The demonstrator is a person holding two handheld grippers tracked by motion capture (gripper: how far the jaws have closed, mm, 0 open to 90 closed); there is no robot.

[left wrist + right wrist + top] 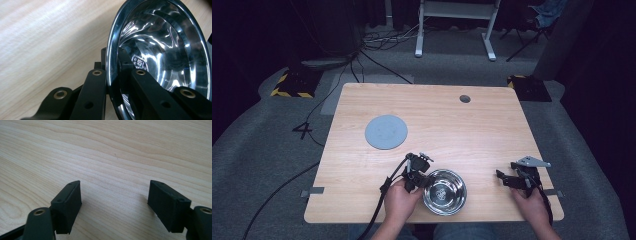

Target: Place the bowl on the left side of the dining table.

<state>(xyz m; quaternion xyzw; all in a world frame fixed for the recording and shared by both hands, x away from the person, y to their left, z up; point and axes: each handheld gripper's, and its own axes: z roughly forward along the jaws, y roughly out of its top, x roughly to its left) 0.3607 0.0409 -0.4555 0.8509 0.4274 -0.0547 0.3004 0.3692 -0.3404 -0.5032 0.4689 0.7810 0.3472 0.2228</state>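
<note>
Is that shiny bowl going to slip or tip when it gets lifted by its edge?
Probably a bit slippery: the bowl looks like smooth polished metal. The left gripper pinches only its thin rim, so it may tilt downward. It looks stiff and thin-walled, likely light, and its round base could rock.

The steel bowl [160, 47] is running off the left gripper view's top edge, its lower rim hiding behind the black jaws.

Jaws clamping steel bowl [172, 40] rim, wooden table [45, 45]
</note>
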